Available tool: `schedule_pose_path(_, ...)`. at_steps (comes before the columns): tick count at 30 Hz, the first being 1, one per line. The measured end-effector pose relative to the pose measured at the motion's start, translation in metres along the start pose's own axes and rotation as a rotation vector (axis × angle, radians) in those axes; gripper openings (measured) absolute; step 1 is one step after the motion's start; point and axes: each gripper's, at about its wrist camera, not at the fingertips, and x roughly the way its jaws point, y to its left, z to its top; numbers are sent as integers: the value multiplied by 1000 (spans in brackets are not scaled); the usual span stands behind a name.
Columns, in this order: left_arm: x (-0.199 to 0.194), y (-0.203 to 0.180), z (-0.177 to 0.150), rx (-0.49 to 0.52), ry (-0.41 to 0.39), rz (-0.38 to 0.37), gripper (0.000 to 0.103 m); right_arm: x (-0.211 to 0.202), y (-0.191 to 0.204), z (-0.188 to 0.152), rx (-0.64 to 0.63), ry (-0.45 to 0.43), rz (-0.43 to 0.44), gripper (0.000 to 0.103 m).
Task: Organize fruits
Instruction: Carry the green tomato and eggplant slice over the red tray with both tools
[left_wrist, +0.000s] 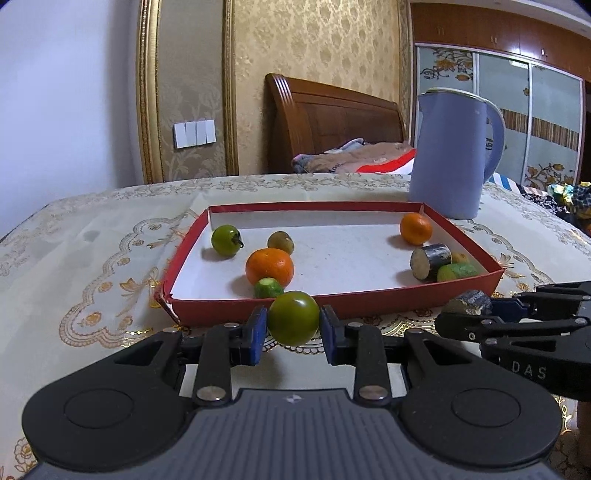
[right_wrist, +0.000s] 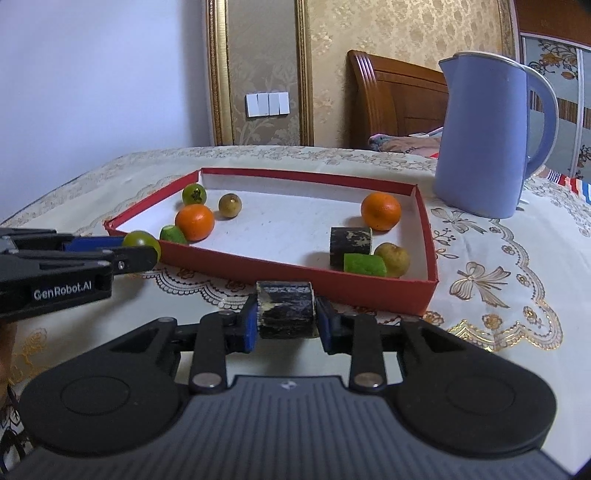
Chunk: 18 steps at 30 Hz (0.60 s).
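Each gripper is loaded just short of the red tray (left_wrist: 369, 301) ahead: the left gripper (left_wrist: 293, 325) clamps a green tomato (left_wrist: 293, 317), the right gripper (right_wrist: 286, 314) a dark sugarcane piece (right_wrist: 286, 308), both apparently bound for the tray.

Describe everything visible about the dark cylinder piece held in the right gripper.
The dark cylinder piece is a short, stubby log with a black, scuffed, flaking skin and a pale cut end on its left. It lies on its side, axis across the right gripper, whose blue pads press on its two ends. It sits in front of the near wall of the red tray, outside it. Whether it rests on the tablecloth cannot be told.
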Motion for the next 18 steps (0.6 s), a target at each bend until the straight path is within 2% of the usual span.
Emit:
schedule_pose_path(11, -2, -3, 1, 4, -7, 31, 30, -8, -5, 2, 37, -64, -17, 30)
schedule_pose_path(18, 2, 0, 14, -30, -4, 49, 30, -10, -12, 10, 69, -90, -40, 30)
